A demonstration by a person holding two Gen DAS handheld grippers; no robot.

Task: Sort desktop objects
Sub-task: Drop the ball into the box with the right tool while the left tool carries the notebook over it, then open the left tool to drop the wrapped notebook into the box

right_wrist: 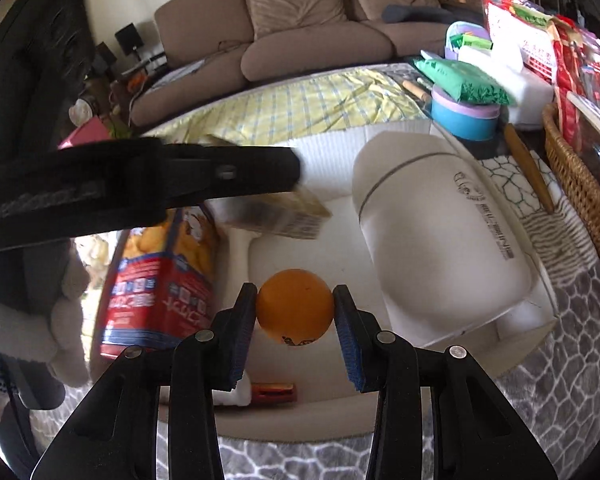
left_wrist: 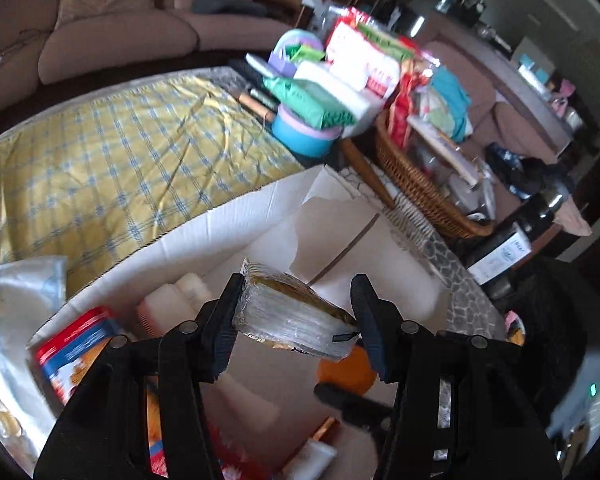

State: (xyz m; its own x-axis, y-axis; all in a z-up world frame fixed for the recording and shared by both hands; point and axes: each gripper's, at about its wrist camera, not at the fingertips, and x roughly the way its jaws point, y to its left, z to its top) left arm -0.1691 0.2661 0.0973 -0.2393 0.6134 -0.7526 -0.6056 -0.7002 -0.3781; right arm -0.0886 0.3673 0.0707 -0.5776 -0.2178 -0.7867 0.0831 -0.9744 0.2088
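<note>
Midway, seemingly: left hand-held gripper [left_wrist: 296,312] clamps a wrapped packet [left_wrist: 292,316], right hand-held gripper [right_wrist: 295,312] an orange ball [right_wrist: 294,306], above the part-filled cardboard box [left_wrist: 228,216].

We look down from both wrists, close over the open white box [left_wrist: 236,220], toward the sofa [right_wrist: 300,40]. Both views share the orange ball [right_wrist: 294,306] and the wicker basket [left_wrist: 416,184].

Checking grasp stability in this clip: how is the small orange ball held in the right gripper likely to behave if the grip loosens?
The small orange ball looks smooth and round, so it would probably roll once released. It seems light, likely a hollow table-tennis ball. The right gripper pinches it only at two opposite sides, so it may slip or pop out.
</note>
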